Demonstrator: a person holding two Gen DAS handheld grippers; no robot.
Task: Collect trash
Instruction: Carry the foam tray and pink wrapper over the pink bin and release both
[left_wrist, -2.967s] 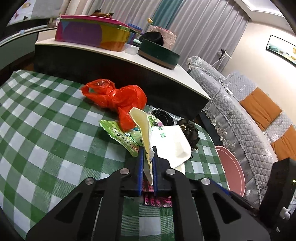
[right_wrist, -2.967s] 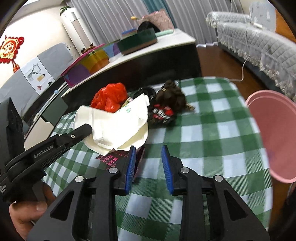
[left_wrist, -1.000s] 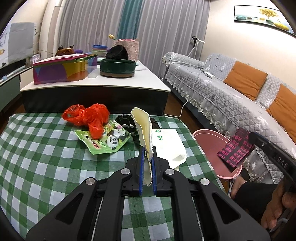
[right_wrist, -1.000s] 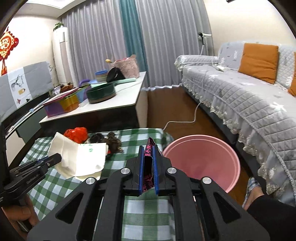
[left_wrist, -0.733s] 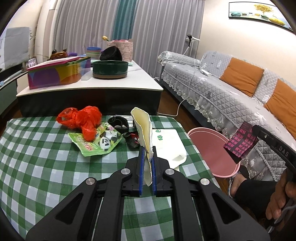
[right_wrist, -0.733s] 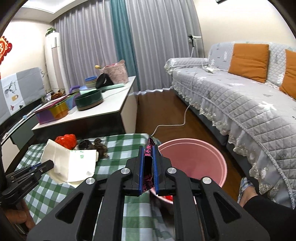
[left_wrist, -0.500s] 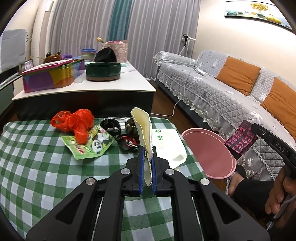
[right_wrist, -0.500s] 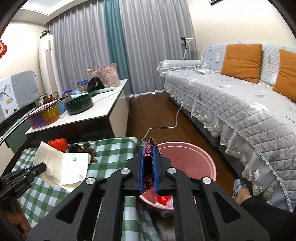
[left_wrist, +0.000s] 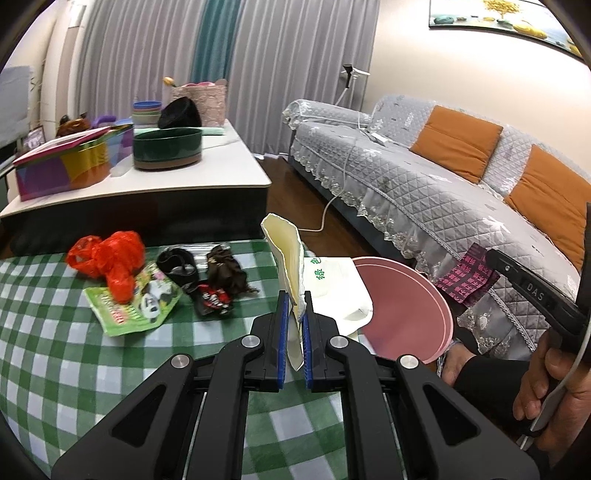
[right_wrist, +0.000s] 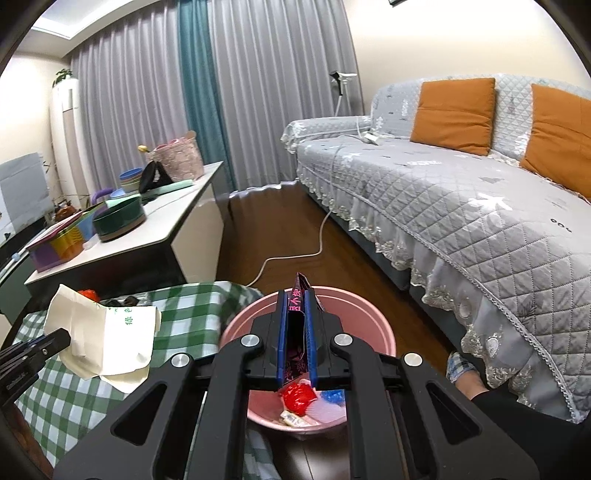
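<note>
My left gripper (left_wrist: 294, 310) is shut on a white paper bag with green print (left_wrist: 288, 254) and holds it above the green checked table (left_wrist: 55, 354). The bag also shows in the right wrist view (right_wrist: 107, 332). My right gripper (right_wrist: 296, 306) is shut on a dark wrapper with pink print (right_wrist: 295, 306), seen too in the left wrist view (left_wrist: 467, 275), and holds it over the pink bin (right_wrist: 354, 310), which has trash inside. On the table lie a red plastic bag (left_wrist: 110, 258), a green panda wrapper (left_wrist: 136, 306), a dark wrapper (left_wrist: 214, 299) and black scraps (left_wrist: 177, 262).
A white-topped sideboard (left_wrist: 155, 184) with tins and bowls stands behind the table. A grey sofa with orange cushions (right_wrist: 461, 206) runs along the right. A white cable (right_wrist: 295, 251) lies on the wooden floor. The bin (left_wrist: 402, 306) stands off the table's right edge.
My right gripper has moved with the dark wrapper from beside the table to right over the pink bin. My left gripper has kept hold of the paper bag and drifted right.
</note>
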